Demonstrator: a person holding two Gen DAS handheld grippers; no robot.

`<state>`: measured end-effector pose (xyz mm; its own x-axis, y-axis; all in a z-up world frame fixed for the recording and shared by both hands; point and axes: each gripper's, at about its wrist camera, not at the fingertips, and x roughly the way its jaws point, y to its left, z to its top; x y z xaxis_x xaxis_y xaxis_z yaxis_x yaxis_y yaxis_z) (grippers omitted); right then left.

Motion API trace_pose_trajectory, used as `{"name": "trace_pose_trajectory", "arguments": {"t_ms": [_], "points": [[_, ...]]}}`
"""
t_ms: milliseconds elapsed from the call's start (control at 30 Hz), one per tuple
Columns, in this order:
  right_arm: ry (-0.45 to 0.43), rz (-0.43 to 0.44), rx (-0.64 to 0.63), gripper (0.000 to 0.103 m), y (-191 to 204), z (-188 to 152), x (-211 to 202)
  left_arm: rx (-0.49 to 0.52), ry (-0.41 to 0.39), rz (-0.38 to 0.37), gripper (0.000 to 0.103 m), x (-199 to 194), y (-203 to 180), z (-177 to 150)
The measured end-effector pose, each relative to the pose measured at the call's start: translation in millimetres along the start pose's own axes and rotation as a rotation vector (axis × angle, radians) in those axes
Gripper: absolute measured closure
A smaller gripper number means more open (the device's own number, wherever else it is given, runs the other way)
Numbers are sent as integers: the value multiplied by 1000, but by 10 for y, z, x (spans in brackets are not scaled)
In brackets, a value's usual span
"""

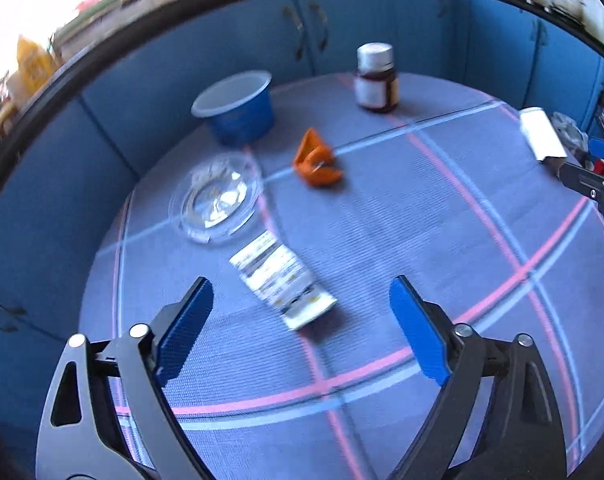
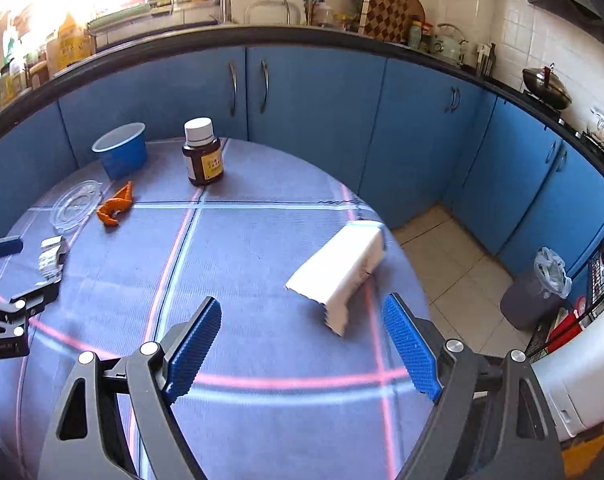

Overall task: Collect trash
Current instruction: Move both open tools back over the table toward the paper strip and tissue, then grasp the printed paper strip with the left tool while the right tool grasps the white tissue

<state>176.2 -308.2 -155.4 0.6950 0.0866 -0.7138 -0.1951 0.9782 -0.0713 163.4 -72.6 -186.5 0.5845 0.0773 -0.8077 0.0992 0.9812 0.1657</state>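
Observation:
On the round table with a blue plaid cloth (image 1: 381,240) lie a flattened printed packet (image 1: 282,280), an orange peel (image 1: 315,160) and an open white carton (image 2: 341,270). My left gripper (image 1: 302,320) is open, just short of the packet, which lies between its fingertips' line of sight. My right gripper (image 2: 302,340) is open, the torn end of the white carton just ahead of it, slightly right of centre. The packet (image 2: 52,258) and peel (image 2: 116,204) also show far left in the right wrist view. The carton (image 1: 539,134) shows at the far right in the left wrist view.
A blue bowl (image 1: 238,106), a clear glass dish (image 1: 218,198) and a brown pill bottle (image 1: 375,78) stand at the table's far side. Blue cabinets (image 2: 313,108) ring the table. A grey bin with a liner (image 2: 535,288) stands on the tiled floor at right.

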Motion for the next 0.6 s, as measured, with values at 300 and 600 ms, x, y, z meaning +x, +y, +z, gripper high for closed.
{"name": "trace_pose_trajectory", "arguments": {"t_ms": [300,600], "points": [[46,-17,30,22,46,172,353,-131,34,-119,72,230,432,9],[93,-20,45,69,20,230,528,-203,24,-132,73,251,678,84]]}}
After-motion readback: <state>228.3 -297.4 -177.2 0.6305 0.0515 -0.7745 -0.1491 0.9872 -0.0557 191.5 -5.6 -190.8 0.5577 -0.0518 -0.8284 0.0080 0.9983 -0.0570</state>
